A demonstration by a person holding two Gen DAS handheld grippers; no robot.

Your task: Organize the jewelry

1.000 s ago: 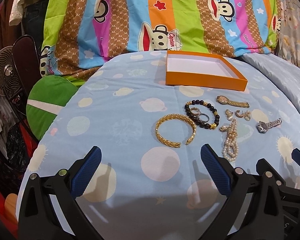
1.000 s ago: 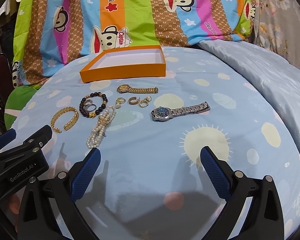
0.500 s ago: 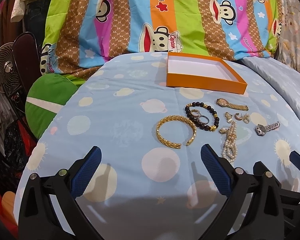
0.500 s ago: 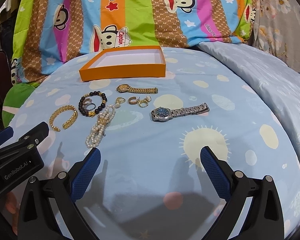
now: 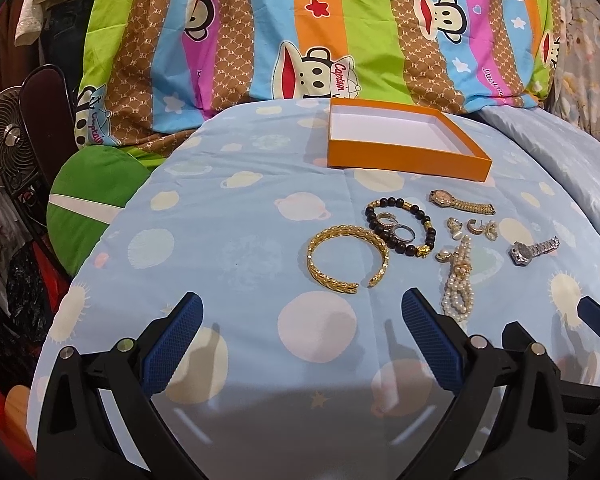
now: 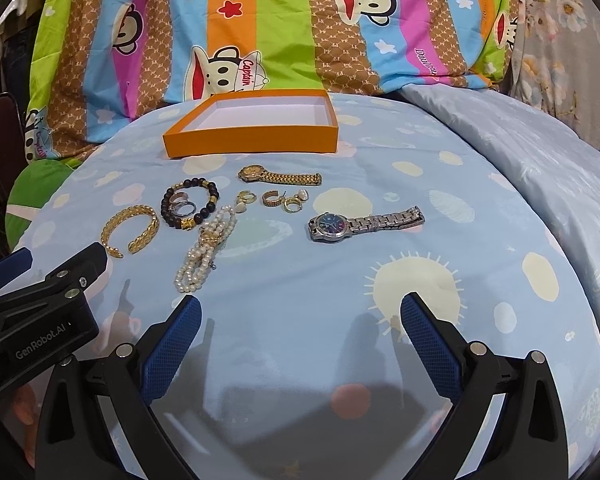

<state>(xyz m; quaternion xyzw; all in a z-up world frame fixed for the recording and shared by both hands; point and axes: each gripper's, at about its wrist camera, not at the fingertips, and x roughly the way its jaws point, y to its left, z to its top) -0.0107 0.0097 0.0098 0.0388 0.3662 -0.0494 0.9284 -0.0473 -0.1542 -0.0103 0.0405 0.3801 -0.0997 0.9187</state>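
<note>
Overall, both grippers stood with jaws spread wide and held nothing. The left gripper (image 5: 302, 320) hovered over the light-blue bedspread (image 5: 228, 240), on the near side of the orange box (image 5: 404, 160). The right gripper (image 6: 300, 322) hovered likewise, nearer the camera than the jewelry.

The orange box (image 6: 252, 140), shallow and open with a white interior, lay at the far side of the bedspread, and every piece of jewelry lay in front of it, outside it. Nearest the box lay the gold watch (image 6: 278, 176). Further forward of the box lay the black bead bracelet (image 6: 190, 206), with rings (image 6: 182, 206) inside its loop. The gold cuff bangle (image 6: 131, 230) lay forward and left of the box, just beside the bead bracelet. The pearl bracelet (image 6: 204, 252) lay forward of the box, closest to the right gripper. Small earrings (image 6: 286, 200) lay between the gold watch and the silver watch (image 6: 364, 224), which lay forward and right of the box.

A striped cartoon-monkey quilt (image 6: 284, 32) rose behind the box.
</note>
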